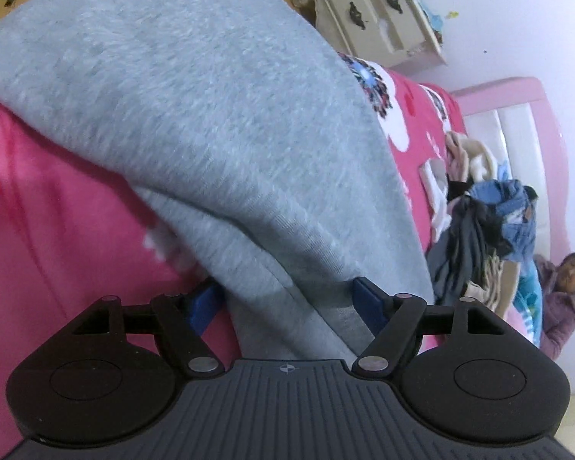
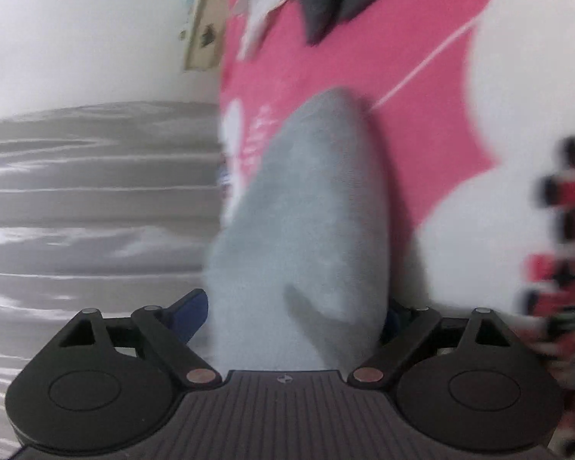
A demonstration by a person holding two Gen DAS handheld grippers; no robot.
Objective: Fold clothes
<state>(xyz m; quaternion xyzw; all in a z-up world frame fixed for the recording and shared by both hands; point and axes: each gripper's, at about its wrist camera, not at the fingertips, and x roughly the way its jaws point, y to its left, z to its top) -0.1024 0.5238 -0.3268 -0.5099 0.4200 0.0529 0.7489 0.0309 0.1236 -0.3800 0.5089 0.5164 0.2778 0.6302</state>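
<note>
the grey garment [image 1: 195, 122] lies on the pink bedspread [image 1: 57, 230]; left gripper [image 1: 287, 299] and right gripper [image 2: 295, 314] straddle it, jaws wide, pads not pressing.

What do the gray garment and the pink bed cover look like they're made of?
Gray garment: probably cotton-blend sweatshirt knit, matte; fine ribbed weave on one face, fuzzy brushed nap on the other. Bed cover: likely soft plush fleece, printed pink with white shapes; slight sheen, though blur leaves it uncertain.
</note>
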